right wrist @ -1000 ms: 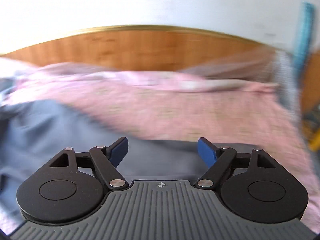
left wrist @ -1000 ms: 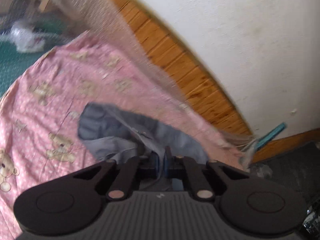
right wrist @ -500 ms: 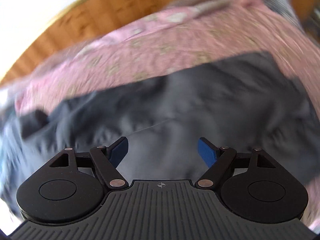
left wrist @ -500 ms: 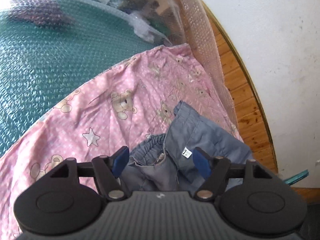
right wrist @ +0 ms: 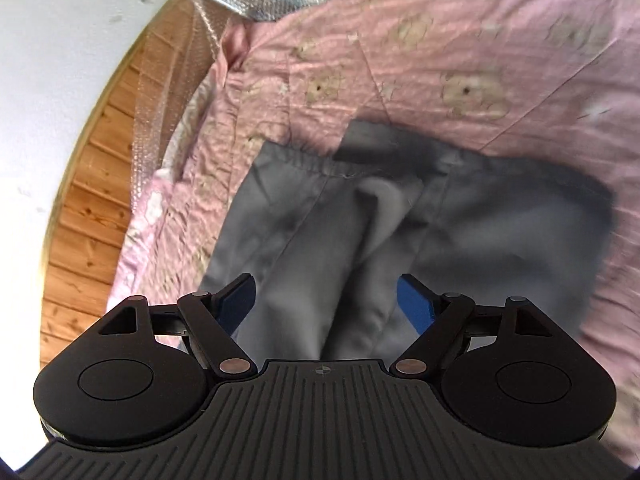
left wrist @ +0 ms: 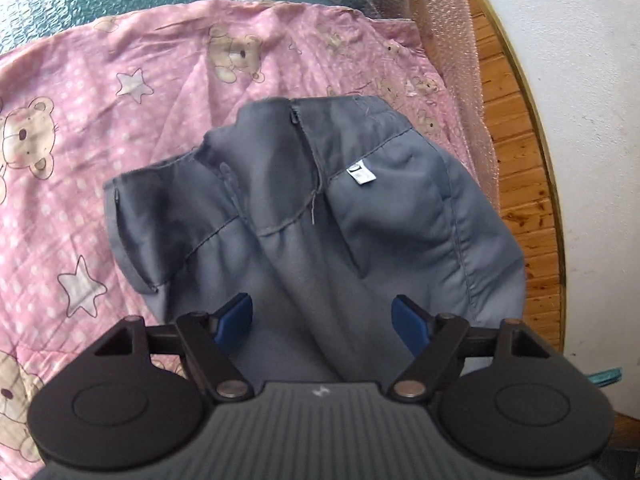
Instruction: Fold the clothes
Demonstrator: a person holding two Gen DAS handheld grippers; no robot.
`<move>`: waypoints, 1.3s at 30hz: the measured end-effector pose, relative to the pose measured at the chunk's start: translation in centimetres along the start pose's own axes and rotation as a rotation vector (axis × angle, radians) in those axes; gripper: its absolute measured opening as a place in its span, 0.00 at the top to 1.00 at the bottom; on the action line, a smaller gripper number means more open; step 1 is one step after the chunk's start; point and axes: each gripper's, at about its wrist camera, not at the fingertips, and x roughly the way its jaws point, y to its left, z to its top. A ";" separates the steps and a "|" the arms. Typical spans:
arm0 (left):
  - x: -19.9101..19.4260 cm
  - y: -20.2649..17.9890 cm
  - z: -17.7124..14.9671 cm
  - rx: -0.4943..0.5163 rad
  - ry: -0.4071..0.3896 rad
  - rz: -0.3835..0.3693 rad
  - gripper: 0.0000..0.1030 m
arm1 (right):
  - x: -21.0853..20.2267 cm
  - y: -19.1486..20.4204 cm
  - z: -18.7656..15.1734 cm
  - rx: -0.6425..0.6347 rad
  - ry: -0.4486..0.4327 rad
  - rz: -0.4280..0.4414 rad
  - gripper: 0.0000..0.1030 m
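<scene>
here, one grey garment (left wrist: 320, 208), two parted claws (left wrist: 322, 320).

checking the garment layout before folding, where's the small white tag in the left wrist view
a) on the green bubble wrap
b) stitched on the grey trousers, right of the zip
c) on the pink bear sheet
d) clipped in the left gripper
b: the white tag lies on the grey trousers, just right of the zip.
</scene>
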 end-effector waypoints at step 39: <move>-0.4 -0.9 2.6 0.174 -0.136 0.087 0.73 | -6.3 -4.9 2.0 -0.181 -0.066 -0.122 1.00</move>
